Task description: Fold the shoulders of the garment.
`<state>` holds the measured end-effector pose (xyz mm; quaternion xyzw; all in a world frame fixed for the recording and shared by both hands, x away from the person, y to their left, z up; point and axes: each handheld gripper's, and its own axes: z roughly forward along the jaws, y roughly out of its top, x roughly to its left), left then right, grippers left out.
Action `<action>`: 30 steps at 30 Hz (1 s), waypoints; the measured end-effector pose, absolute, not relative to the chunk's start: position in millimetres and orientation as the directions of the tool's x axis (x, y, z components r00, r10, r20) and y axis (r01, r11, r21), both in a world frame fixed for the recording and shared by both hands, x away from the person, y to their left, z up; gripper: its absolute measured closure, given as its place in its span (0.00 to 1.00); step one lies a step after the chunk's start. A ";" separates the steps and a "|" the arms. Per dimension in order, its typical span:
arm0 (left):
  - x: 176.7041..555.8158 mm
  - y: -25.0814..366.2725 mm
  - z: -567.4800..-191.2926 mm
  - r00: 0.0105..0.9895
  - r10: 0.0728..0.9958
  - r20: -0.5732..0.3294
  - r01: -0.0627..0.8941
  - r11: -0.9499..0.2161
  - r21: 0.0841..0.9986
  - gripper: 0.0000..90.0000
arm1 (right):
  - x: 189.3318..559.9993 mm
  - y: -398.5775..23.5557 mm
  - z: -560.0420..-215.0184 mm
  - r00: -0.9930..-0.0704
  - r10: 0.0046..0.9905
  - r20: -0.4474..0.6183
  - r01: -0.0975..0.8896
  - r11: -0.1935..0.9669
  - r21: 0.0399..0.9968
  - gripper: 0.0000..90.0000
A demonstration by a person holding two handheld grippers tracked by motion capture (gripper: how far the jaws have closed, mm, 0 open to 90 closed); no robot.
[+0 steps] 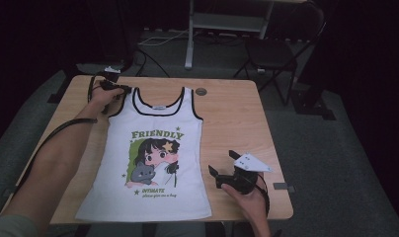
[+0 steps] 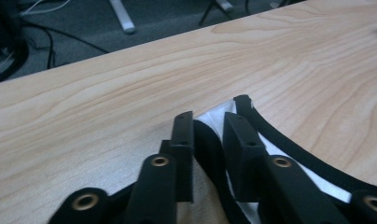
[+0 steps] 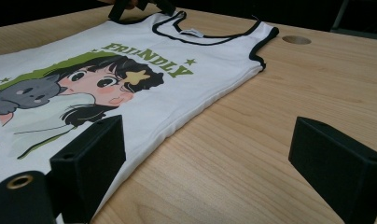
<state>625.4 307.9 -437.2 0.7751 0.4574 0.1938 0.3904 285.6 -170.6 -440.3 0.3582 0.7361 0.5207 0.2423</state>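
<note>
High view: a white tank top [image 1: 153, 158] with black trim lies flat, front up, on a light wooden table [image 1: 232, 118], its printed cartoon girl, grey cat and green word "FRIENDLY" facing the camera. At the garment's far left shoulder strap, the person's left hand [image 1: 104, 96] holds the left gripper [image 1: 119, 91] against the fabric. The left gripper view shows that gripper's two black jaws nearly together, pinching the black-edged strap [image 2: 214, 135] between them just above the wood.

On the near right part of the table, the right hand [image 1: 247, 195] holds the right gripper [image 1: 218, 174] just beside the shirt's right hem, its grey three-cornered plate [image 1: 252, 162] on top. In the right gripper view its jaws stand wide apart with nothing between them, one over the shirt's side edge [image 3: 177, 126] and the other over bare wood.

A round cable hole [image 1: 201, 92] sits in the tabletop near the right strap. Beyond the table, a black folding chair [image 1: 276, 49] stands on grey carpet.
</note>
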 end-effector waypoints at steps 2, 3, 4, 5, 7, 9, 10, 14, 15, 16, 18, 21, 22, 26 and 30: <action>624.9 308.0 -436.9 0.514 0.855 -0.065 0.554 -0.272 0.787 0.92 | 285.5 -170.4 -440.4 -0.626 0.779 0.016 0.275 0.201 0.940 0.11; 624.7 308.0 -436.8 0.518 0.853 -0.065 0.549 -0.274 0.790 0.94 | 285.5 -170.5 -440.4 -0.626 0.779 0.014 0.273 0.202 0.940 0.11; 624.0 308.3 -436.4 0.527 0.848 -0.060 0.539 -0.279 0.795 0.95 | 285.5 -170.5 -440.3 -0.626 0.780 0.016 0.274 0.201 0.941 0.11; 623.6 308.4 -436.3 0.526 0.848 -0.063 0.539 -0.275 0.797 0.95 | 285.5 -170.6 -440.3 -0.626 0.780 0.015 0.273 0.201 0.941 0.11; 622.6 309.1 -435.9 0.531 0.845 -0.068 0.539 -0.274 0.796 0.96 | 285.6 -170.8 -440.3 -0.625 0.780 0.015 0.273 0.201 0.941 0.11; 621.9 309.2 -434.6 0.532 0.844 -0.065 0.533 -0.274 0.800 0.96 | 285.5 -170.8 -440.3 -0.626 0.780 0.015 0.273 0.201 0.941 0.11; 621.4 309.2 -433.8 0.533 0.844 -0.066 0.533 -0.273 0.801 0.96 | 285.5 -170.7 -440.3 -0.626 0.779 0.014 0.273 0.202 0.941 0.11; 619.1 305.9 -427.3 0.542 0.838 -0.065 0.514 -0.270 0.814 0.96 | 285.6 -170.8 -440.3 -0.627 0.779 0.016 0.274 0.201 0.941 0.11; 618.5 304.8 -425.5 0.542 0.837 -0.073 0.508 -0.257 0.822 0.96 | 285.6 -171.0 -440.3 -0.626 0.779 0.017 0.274 0.200 0.941 0.11; 617.8 304.7 -423.1 0.546 0.835 -0.073 0.503 -0.257 0.825 0.96 | 285.7 -171.0 -440.3 -0.627 0.779 0.018 0.275 0.199 0.941 0.11; 615.2 303.4 -419.0 0.543 0.836 -0.078 0.498 -0.246 0.832 0.96 | 285.7 -171.1 -440.4 -0.628 0.778 0.019 0.274 0.198 0.941 0.11; 611.3 302.5 -413.4 0.548 0.833 -0.070 0.489 -0.252 0.835 0.96 | 285.4 -171.1 -440.3 -0.628 0.778 0.017 0.273 0.200 0.941 0.11; 609.3 302.0 -410.8 0.552 0.831 -0.070 0.484 -0.251 0.838 0.96 | 285.5 -171.2 -440.3 -0.629 0.777 0.016 0.272 0.201 0.941 0.11; 601.5 300.2 -402.3 0.561 0.825 -0.069 0.474 -0.251 0.844 0.96 | 285.3 -170.9 -440.3 -0.630 0.776 0.016 0.272 0.202 0.941 0.11; 592.4 295.5 -393.3 0.578 0.813 -0.065 0.459 -0.259 0.850 0.96 | 285.2 -170.8 -440.3 -0.632 0.775 0.016 0.272 0.202 0.941 0.11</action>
